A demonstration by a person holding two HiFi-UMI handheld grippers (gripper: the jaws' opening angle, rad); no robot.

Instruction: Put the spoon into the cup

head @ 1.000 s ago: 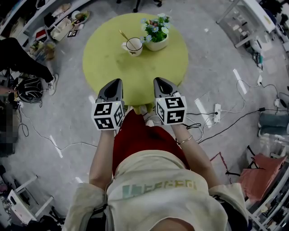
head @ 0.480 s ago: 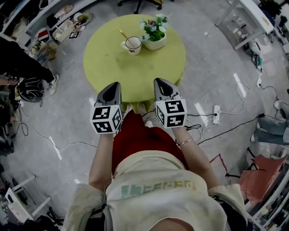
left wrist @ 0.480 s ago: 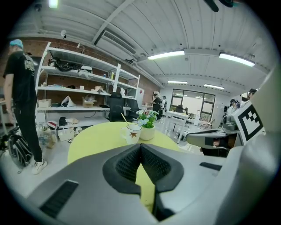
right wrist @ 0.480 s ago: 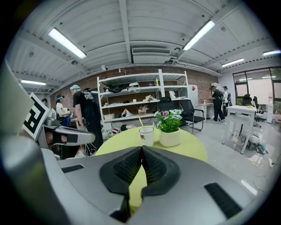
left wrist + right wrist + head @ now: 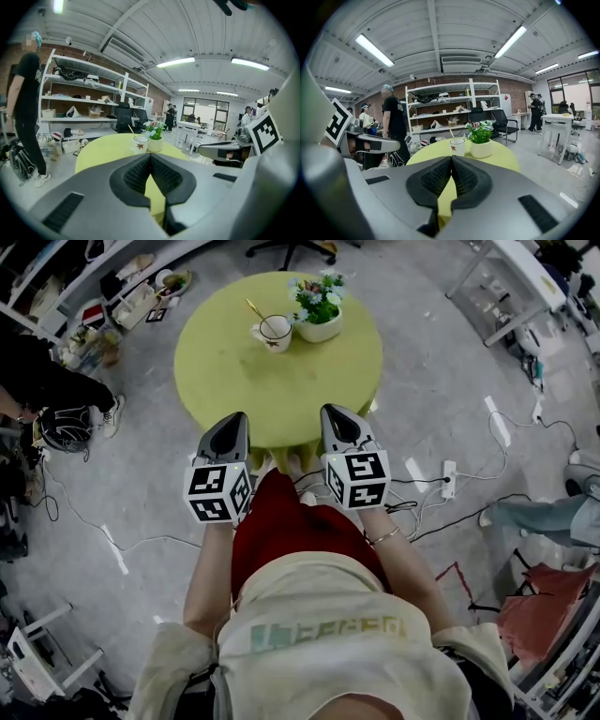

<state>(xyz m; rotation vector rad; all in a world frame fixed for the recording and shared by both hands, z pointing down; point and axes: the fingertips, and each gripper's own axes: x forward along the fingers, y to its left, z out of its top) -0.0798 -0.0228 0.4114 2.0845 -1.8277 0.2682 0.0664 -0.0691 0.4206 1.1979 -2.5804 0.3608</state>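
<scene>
Over the last second I register almost no change. The round table (image 5: pixel 281 390) has only drifted slightly up the head view, and nothing on it has shifted.

Left gripper (image 5: pixel 236 418) and right gripper (image 5: pixel 334 412) remain side by side above the near rim, well apart from the items at the far side. Each gripper view shows the jaws pressed together with nothing between them.

The flower pot (image 5: pixel 321 326) stands at the far edge, with the cup (image 5: pixel 274 332) just beside it. The spoon (image 5: pixel 254 311) already stands in the cup, handle leaning out over the rim.

My judgement: the placement is complete and the grippers are parked — no further contact is required.
</scene>
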